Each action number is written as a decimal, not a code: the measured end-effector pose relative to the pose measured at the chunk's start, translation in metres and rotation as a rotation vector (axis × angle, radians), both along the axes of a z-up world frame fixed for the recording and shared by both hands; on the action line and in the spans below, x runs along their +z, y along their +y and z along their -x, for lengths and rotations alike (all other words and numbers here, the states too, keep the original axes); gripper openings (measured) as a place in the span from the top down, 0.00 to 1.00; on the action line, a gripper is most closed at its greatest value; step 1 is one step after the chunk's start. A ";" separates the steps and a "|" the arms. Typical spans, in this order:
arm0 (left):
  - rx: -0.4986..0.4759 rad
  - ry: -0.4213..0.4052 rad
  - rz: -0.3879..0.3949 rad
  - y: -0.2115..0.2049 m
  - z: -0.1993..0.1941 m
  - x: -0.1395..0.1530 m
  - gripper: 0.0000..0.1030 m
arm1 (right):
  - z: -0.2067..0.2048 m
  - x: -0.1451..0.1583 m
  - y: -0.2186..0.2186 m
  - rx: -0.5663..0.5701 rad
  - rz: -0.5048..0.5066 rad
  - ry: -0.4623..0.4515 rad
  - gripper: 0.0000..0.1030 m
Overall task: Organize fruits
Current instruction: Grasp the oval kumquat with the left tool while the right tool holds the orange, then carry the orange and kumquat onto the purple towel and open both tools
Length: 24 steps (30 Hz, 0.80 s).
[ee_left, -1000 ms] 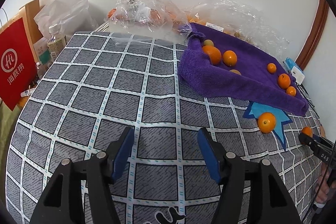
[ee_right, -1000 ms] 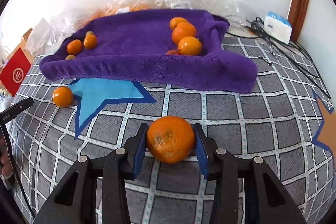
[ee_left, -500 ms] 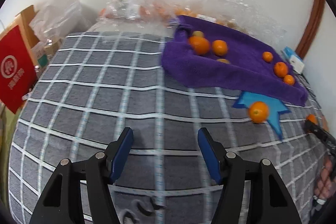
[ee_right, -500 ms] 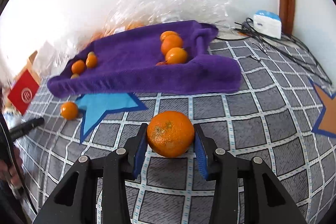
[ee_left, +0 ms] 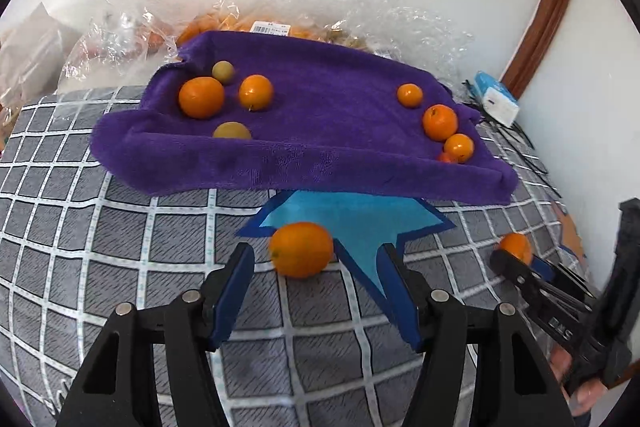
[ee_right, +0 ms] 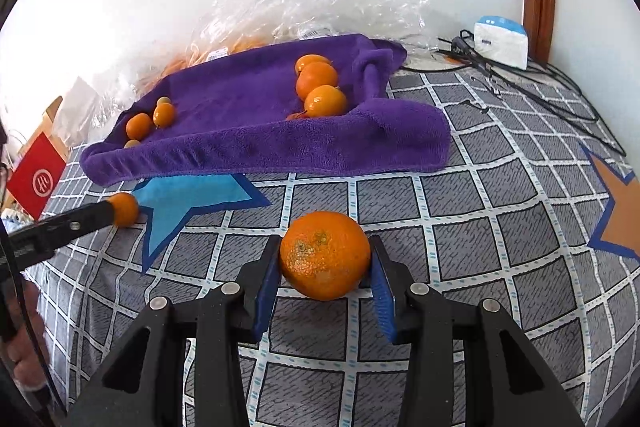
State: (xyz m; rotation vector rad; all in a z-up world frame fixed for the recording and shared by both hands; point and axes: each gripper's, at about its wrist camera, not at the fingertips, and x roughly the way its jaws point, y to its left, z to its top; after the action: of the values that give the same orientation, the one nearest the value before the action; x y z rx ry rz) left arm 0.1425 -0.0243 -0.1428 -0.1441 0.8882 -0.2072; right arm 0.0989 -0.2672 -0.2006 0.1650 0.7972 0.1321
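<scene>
A purple towel (ee_left: 320,115) with raised edges holds several oranges and two greenish fruits. In the left wrist view a loose orange (ee_left: 301,254) lies on the checked cover at the tip of a blue star patch (ee_left: 360,219). My left gripper (ee_left: 315,255) is open with this orange just ahead of and between its fingers, not touching them. My right gripper (ee_right: 325,247) is shut on a large orange (ee_right: 325,255), held slightly above the cover in front of the towel (ee_right: 260,115). The left gripper's finger (ee_right: 72,223) shows at the left edge beside the loose orange (ee_right: 125,209).
Crumpled clear plastic bags (ee_left: 320,7) with more fruit lie behind the towel against the wall. A white and blue box (ee_right: 500,43) with black cables sits at the back right. A red bag (ee_right: 36,179) stands at the far left. An orange star patch (ee_right: 616,219) marks the cover's right side.
My left gripper has swung right across the cover to the loose orange, which now sits between its fingers. The right gripper still holds the big orange and has rolled slightly.
</scene>
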 end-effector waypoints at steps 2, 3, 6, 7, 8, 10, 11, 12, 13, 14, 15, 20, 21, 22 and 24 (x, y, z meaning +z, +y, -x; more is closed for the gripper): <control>0.016 0.007 -0.028 -0.003 -0.005 -0.006 0.56 | -0.001 -0.001 -0.001 0.000 -0.007 0.005 0.59; 0.023 0.015 -0.040 -0.004 -0.007 -0.009 0.60 | -0.001 -0.001 -0.001 0.000 -0.007 0.005 0.59; 0.037 0.004 -0.034 -0.001 -0.007 -0.012 0.66 | -0.001 -0.001 0.001 0.000 -0.002 0.002 0.59; 0.038 0.005 -0.029 0.001 -0.007 -0.012 0.67 | 0.000 -0.001 0.002 0.001 0.001 0.000 0.59; 0.037 0.008 -0.024 0.003 -0.007 -0.011 0.67 | 0.000 -0.001 0.002 0.001 0.003 0.000 0.59; 0.042 0.003 -0.014 0.008 -0.003 -0.009 0.67 | -0.001 -0.001 0.003 0.002 0.004 0.000 0.59; 0.045 -0.003 -0.014 0.011 -0.001 -0.007 0.67 | -0.001 -0.001 0.003 0.002 0.004 0.000 0.59; 0.048 -0.013 -0.015 0.014 0.002 -0.005 0.67 | -0.001 -0.001 0.003 0.002 0.005 0.000 0.59; 0.052 -0.024 -0.016 0.018 0.005 -0.003 0.67 | -0.001 -0.001 0.003 0.004 0.006 0.001 0.60; 0.061 -0.034 -0.018 0.023 0.008 -0.001 0.67 | -0.001 -0.001 0.003 0.007 0.006 0.001 0.60; 0.068 -0.036 -0.017 0.027 0.009 0.000 0.67 | 0.000 0.000 0.004 0.013 0.006 -0.001 0.60; 0.093 -0.041 -0.005 0.047 0.019 0.005 0.67 | 0.001 0.001 0.006 0.019 0.020 -0.012 0.60; 0.098 -0.044 -0.005 0.049 0.020 0.006 0.67 | 0.001 0.002 0.007 0.018 0.020 -0.014 0.60; 0.102 -0.045 -0.004 0.053 0.023 0.007 0.67 | 0.002 0.002 0.007 0.017 0.018 -0.015 0.60; 0.109 -0.047 0.001 0.059 0.027 0.008 0.67 | 0.002 0.003 0.007 0.014 0.016 -0.019 0.60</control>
State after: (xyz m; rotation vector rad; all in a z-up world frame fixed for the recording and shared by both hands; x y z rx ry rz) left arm 0.1154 0.0351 -0.1347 -0.1876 0.8312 -0.1086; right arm 0.0966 -0.2605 -0.1979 0.1427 0.7800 0.1401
